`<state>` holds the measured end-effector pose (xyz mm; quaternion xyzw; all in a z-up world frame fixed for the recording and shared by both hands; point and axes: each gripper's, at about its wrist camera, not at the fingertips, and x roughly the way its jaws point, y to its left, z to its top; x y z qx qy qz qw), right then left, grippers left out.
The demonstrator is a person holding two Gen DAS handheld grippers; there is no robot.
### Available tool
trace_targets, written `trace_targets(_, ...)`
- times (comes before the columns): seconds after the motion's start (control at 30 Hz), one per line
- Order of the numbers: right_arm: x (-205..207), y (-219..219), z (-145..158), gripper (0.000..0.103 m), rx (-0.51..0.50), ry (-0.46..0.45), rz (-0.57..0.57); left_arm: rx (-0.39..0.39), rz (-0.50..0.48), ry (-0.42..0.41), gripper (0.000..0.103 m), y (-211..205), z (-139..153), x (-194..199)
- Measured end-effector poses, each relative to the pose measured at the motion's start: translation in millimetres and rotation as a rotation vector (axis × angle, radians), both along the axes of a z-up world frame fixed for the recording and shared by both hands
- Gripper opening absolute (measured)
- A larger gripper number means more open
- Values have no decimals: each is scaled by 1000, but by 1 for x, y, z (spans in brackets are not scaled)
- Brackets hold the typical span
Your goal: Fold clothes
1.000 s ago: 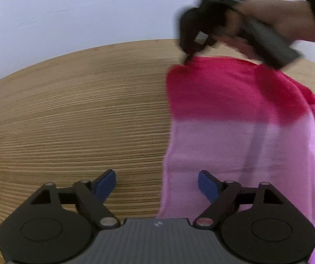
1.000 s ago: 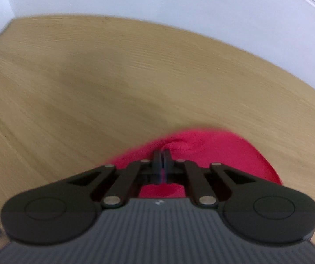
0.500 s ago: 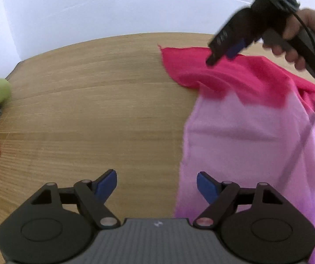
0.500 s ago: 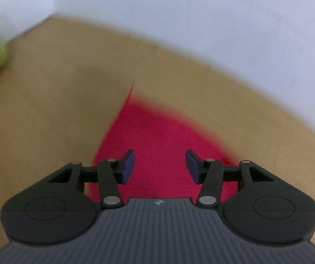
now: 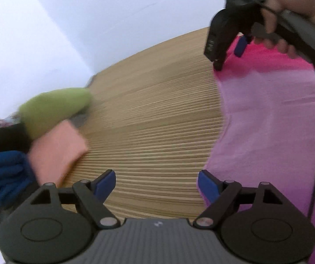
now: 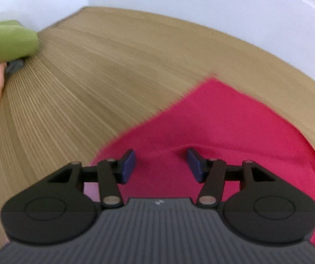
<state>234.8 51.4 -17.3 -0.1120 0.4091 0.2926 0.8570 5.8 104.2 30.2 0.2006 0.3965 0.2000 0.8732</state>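
A pink garment [image 5: 271, 118] with a deep red far end [image 6: 219, 118] lies spread on the wooden table [image 5: 157, 114]. My right gripper [image 6: 160, 164] hovers over the red end, jaws opening, with cloth below them but none pinched. From the left wrist view, a hand holds that right gripper [image 5: 228, 52] above the garment's far left corner. My left gripper [image 5: 156, 183] is open over bare wood. Its right pad [image 5: 208, 186] sits at the garment's left edge without gripping it.
A pile of other clothes sits at the table's left: a green piece [image 5: 54, 107], a salmon piece [image 5: 56, 151], a blue one [image 5: 1, 171] and something dark. The green piece [image 6: 5, 41] also shows in the right wrist view. A white wall runs behind the table.
My right gripper let go of the red corner and opened, then came down over the red end. The left gripper swung left, bringing the clothes pile into view.
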Motion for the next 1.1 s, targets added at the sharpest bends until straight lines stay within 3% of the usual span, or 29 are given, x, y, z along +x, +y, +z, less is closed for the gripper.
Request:
trace_targets(0.07,-14,20,13,56,33,-17,1,30,32,5,85,16,-1,6)
trace_targets(0.13,-23,38,16,56,78,-17,-23,2,48,11,83,29,2,7)
trace_targets(0.23,-38,14,29,54,239,47,-79,-39,79,17,82,40,9,2)
trace_targets(0.4,-74,-61,65,54,248,44,-92,-112,75,-17,82,45,29,-20)
trace_targets(0.57,-135,-164,85,57,200,-5,-182,-187,-38,-38,82,20,55,-37)
trace_targets(0.73,-215,-266,97,57,155,-5,-320,-335,-188,-43,82,-38,76,-53)
trace_targets(0.87,-294,-346,97,58,145,-49,-434,-414,-275,-6,82,-106,81,-69)
trace_targets(1.1,-396,-499,88,58,237,-41,-721,-467,-362,76,82,-246,70,-100)
